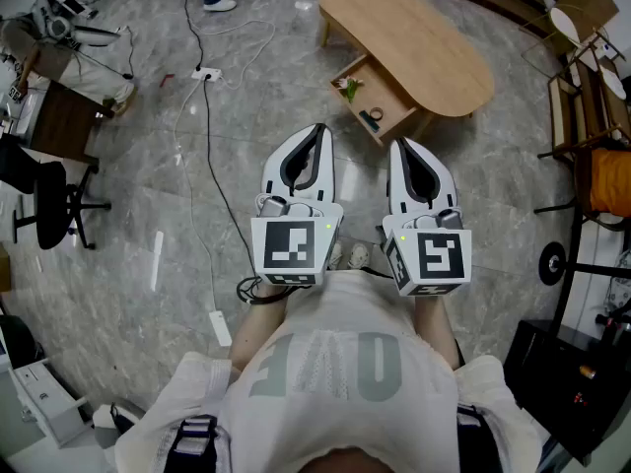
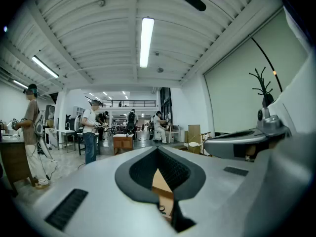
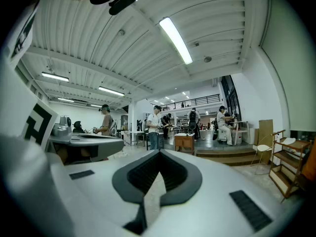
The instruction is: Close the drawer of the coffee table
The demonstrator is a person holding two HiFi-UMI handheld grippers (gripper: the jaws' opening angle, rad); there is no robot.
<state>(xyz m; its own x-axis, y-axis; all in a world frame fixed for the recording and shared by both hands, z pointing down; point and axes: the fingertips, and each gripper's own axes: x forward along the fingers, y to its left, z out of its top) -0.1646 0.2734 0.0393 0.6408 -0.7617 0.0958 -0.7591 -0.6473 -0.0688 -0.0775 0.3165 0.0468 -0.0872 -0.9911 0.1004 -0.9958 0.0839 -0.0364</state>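
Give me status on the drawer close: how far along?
Done: nothing yet. The drawer of the coffee table stands pulled out, with small items inside. In hand: the left gripper and right gripper are both shut and empty, held short of the table. Remaining: reach the drawer front and push it in.

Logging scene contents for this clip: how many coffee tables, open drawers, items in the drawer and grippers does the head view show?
coffee table: 1
open drawer: 1
items in the drawer: 2 (green item, dark ring)
grippers: 2 (left gripper, right gripper)
total: 6
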